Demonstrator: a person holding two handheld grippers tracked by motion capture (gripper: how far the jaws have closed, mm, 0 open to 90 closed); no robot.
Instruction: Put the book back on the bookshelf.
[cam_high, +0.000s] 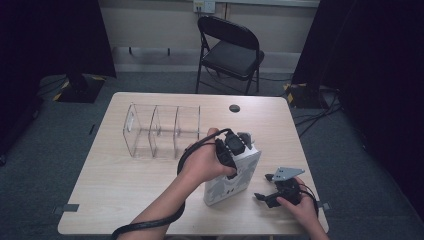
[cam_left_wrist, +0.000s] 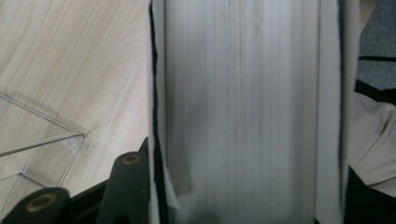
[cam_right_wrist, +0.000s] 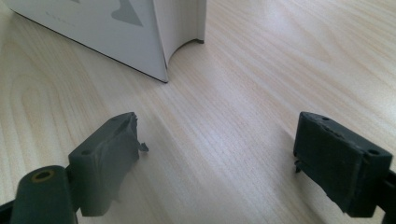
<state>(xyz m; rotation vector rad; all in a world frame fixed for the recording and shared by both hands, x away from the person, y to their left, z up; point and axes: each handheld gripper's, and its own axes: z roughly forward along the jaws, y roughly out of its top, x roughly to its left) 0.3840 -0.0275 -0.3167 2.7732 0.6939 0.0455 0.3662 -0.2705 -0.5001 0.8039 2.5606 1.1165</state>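
Item: book (cam_high: 232, 175), upright on worktop (cam_high: 125, 180), clamped in my left gripper (cam_high: 231, 150). Right gripper (cam_high: 270, 192) wide, idle. Lift level toward clear rack (cam_high: 160, 131) at ten o'clock.

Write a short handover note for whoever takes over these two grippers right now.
Left gripper: shut on the top of the white book, which stands upright on the table; its page edges show between the jaws in the left gripper view.
Right gripper: open, holding nothing, resting low on the table to the right of the book.
Clear divider rack: stands to the left of and behind the book, all its slots unfilled.
Done: book gripped and standing on end.
Left: probably carry the book to the rack and slide it into a slot; the right gripper is free to steady the rack.
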